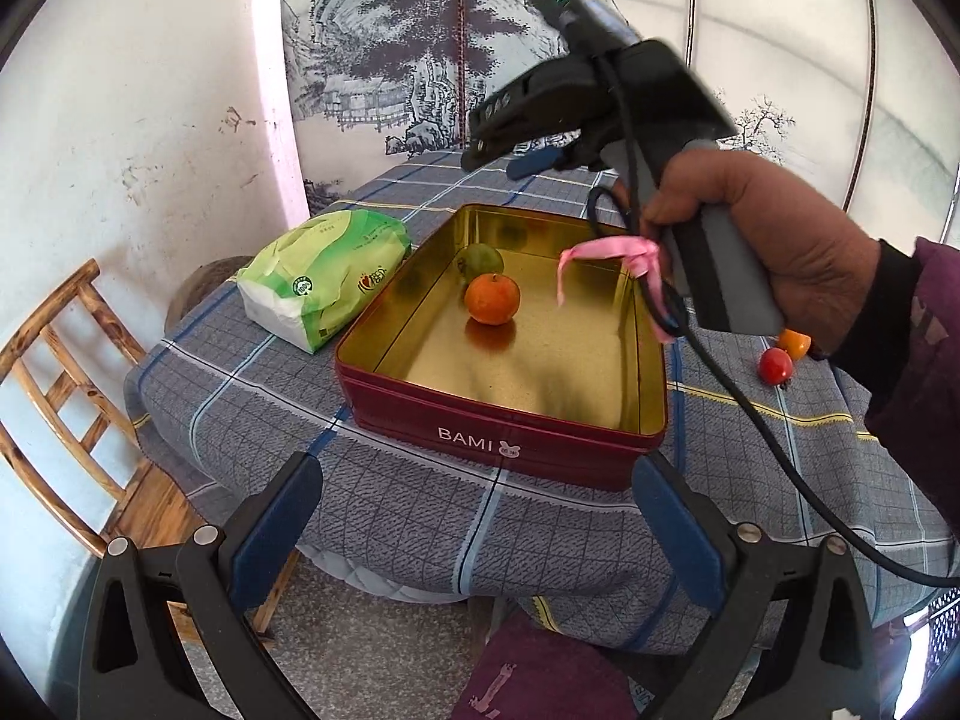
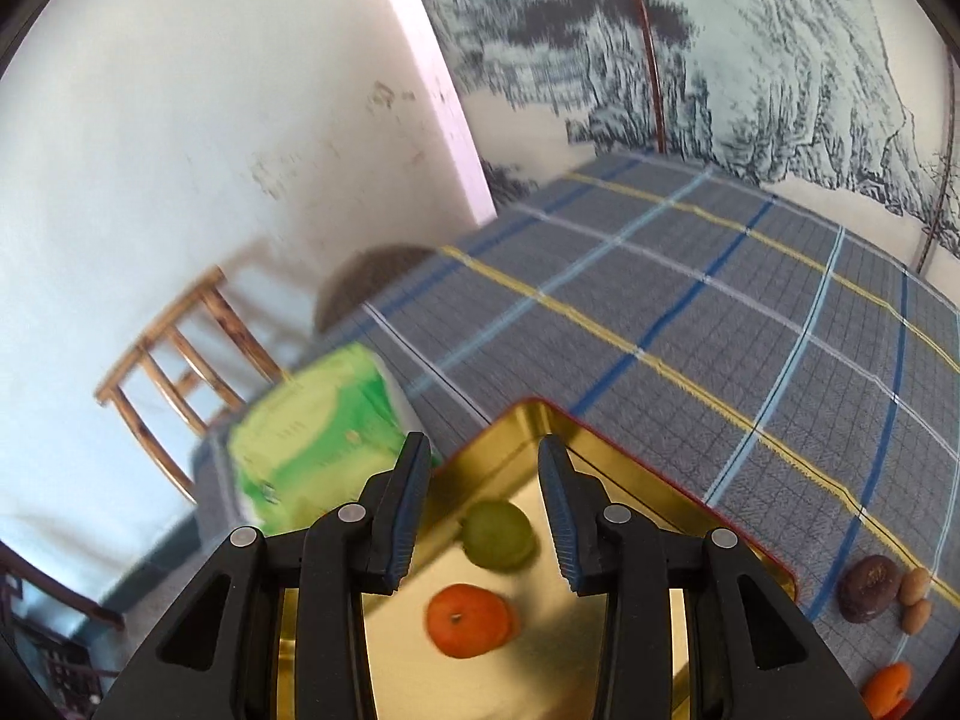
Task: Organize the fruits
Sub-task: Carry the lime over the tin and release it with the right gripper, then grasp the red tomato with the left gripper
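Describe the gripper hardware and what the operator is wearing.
Both grippers are black plastic with blue ribbed pads and silver pivot pins. The right gripper has a grey handle, black cable, green LED, pink ribbon. Sleeve: dark maroon over a black cuff.

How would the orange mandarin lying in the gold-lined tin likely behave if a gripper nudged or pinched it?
The mandarin is round and lies free on the tin's smooth, shiny floor, so a nudge would probably roll it, perhaps into the green fruit just behind. Its rounded peel may slip from an off-centre pinch. It looks soft-skinned, so a hard squeeze might bruise it.
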### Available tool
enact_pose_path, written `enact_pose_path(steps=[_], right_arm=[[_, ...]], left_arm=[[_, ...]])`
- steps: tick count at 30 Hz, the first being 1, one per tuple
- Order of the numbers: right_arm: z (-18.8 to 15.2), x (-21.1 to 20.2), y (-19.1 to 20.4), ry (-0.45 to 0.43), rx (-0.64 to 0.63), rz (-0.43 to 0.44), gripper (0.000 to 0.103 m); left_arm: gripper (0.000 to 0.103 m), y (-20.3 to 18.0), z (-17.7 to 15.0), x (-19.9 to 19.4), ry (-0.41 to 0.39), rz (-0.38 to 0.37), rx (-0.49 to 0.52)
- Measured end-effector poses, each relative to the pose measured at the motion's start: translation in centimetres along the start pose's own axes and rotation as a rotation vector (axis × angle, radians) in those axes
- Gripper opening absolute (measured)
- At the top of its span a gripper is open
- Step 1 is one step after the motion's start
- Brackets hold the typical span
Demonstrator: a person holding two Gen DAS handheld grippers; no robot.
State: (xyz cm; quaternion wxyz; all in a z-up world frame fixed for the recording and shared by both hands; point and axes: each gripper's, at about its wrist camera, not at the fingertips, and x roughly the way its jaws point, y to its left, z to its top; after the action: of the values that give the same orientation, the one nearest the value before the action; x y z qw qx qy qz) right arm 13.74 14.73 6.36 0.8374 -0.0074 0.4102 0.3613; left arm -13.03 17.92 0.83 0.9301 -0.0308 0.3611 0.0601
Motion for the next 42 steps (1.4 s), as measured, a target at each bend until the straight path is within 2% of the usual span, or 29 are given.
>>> enact_pose_path(steps=[4,8,11,14,16,18,20,23,26,28,32,35,37,40,42], right_arm=[[-0.6,-2.9,0.1,-0.059,0.018,0.039,0.04],[-2.6,-7.3,-0.8,-0.148,0.054,0.068,0.048],[-5.0,-11.0,-2.3,-0.211,0.081,0.067,0.052],[-7.9,-14.4,-4.2,-0.252,0.081,0.019,0.053],[-10.6,-16.6,-5.6,-0.262,0.068,-0.052,0.053],[-14.1,-18.7,-7.6,-0.251,0.058,-0.181,0.053],[-16.5,-20.1,-9.7,-0.229,0.074,-0.265,0.053],[-20.8,-21.9,-13.9,-0.168,0.115,-0.449,0.053],[-24.0,-23.4,-17.1,-0.132,0.16,-0.553,0.053],[-25.4,-24.1,-18.4,-0.121,0.177,-0.59,0.053],[-28.2,-25.6,-21.0,-0.139,0.264,-0.575,0.053],[-29.0,-26.1,-21.5,-0.161,0.298,-0.544,0.053],[-29.0,-26.5,-21.5,-0.179,0.296,-0.52,0.056],[-29.0,-26.2,-21.2,-0.186,0.301,-0.494,0.057],[-29.2,-26.5,-21.1,-0.208,0.303,-0.477,0.06]], left_arm=[[0.102,-0.1,0.0,-0.2,-0.005,0.005,0.007],[0.102,-0.4,0.0,-0.4,-0.005,0.005,0.017],[0.102,-1.0,0.0,-0.5,-0.005,0.006,0.035],[0.102,-1.4,-0.1,-0.6,-0.007,0.007,0.055],[0.102,-1.8,-0.1,-0.8,-0.013,0.003,0.072],[0.102,-2.4,-0.1,-1.0,-0.019,-0.011,0.094],[0.102,-3.4,0.0,-1.0,-0.02,-0.034,0.133],[0.102,-5.3,0.1,-0.9,-0.015,-0.086,0.206],[0.102,-7.5,0.5,-1.0,-0.028,-0.138,0.298],[0.102,-9.3,0.8,-0.7,-0.019,-0.188,0.369],[0.102,-12.2,1.7,0.6,0.012,-0.265,0.436],[0.102,-14.1,3.0,2.8,0.089,-0.341,0.409],[0.093,-15.6,4.0,4.7,0.122,-0.365,0.371],[0.08,-18.1,4.8,7.2,0.154,-0.371,0.371],[0.079,-19.3,5.1,8.6,0.172,-0.381,0.384]])
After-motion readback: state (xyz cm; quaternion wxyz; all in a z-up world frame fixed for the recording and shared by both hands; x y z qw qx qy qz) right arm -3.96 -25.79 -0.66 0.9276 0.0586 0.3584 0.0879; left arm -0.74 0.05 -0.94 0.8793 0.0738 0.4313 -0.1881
